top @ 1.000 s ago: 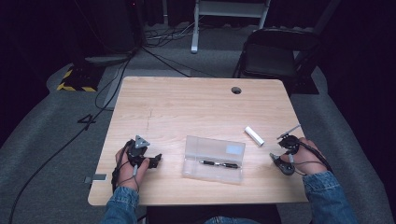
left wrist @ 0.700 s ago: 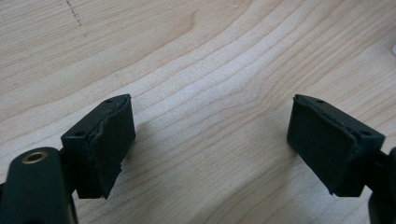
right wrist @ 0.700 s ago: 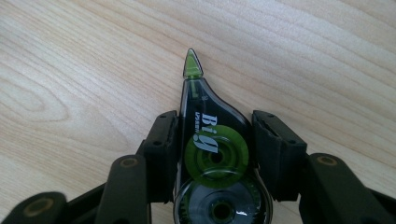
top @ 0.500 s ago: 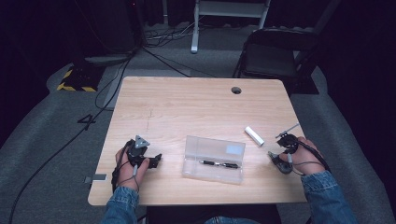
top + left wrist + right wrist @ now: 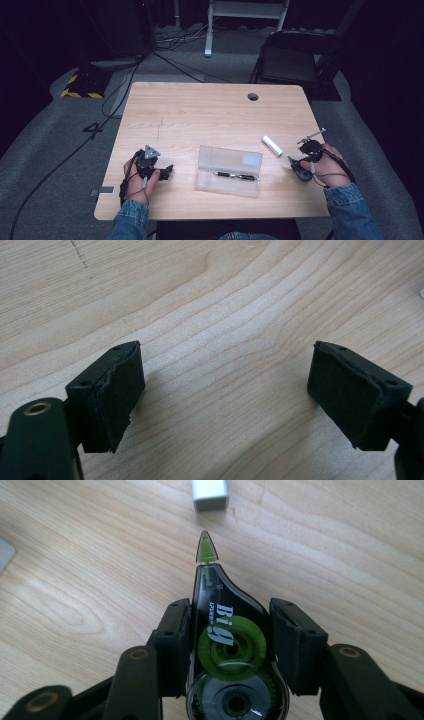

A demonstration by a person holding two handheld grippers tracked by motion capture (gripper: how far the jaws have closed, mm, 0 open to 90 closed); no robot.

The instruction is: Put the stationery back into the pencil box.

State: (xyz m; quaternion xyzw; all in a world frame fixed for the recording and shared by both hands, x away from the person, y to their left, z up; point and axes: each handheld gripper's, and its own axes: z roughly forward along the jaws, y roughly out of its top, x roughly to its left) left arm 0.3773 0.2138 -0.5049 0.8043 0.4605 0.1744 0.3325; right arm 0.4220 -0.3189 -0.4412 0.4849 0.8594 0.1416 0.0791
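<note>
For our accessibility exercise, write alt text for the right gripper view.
The right gripper clamps a black correction tape dispenser with green reels between its jaws, its green tip pointing at a small white cap lying just beyond on the pale wooden table.

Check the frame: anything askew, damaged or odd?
One thing: the inner pad of the left gripper looks frayed and peeling at its edge. Otherwise tidy: right gripper grips the correction tape squarely, and the clear case lies flat with a pen inside.
</note>
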